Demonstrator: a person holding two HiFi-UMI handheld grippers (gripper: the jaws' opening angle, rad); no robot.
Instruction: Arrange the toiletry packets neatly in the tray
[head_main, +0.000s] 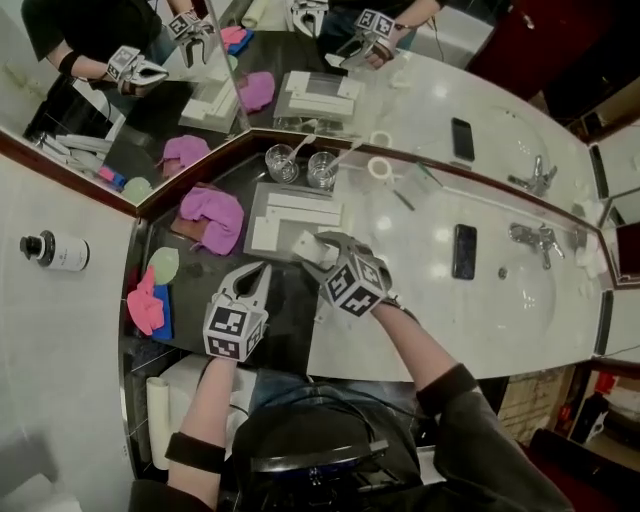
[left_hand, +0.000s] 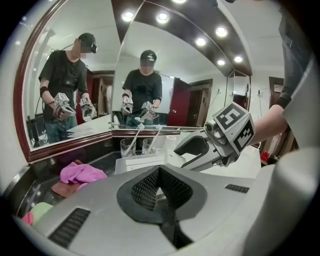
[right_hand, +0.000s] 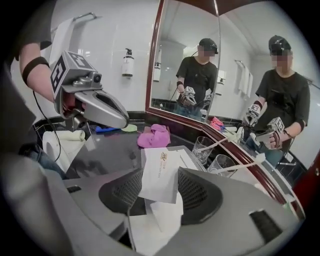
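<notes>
Head view. The left gripper (head_main: 260, 272) is over the dark counter, jaws together, with nothing in them. The right gripper (head_main: 312, 250) is beside it and clamped on a white packet (head_main: 304, 243). The packet is at the near edge of the tray (head_main: 262, 236); I cannot tell if they touch. More white packets lie flat in the tray. A pink cloth (head_main: 215, 217) is just left of the tray and two glasses (head_main: 283, 163) stand behind it, by the mirror.

Left gripper view. The jaws (left_hand: 160, 174) are pressed shut, with no item between the pads. The right gripper (left_hand: 175, 154) comes in from the right, above the tray (left_hand: 137, 163). The cloth (left_hand: 80, 173) is at left.

Right gripper view. The pads (right_hand: 197, 192) pinch the packet (right_hand: 159, 172), which stands tilted between them with its printed face toward the camera. The tray (right_hand: 190, 159) is just behind it, with the glasses (right_hand: 202, 146) to the right. The left gripper (right_hand: 124, 120) hangs at upper left, closed.
</notes>
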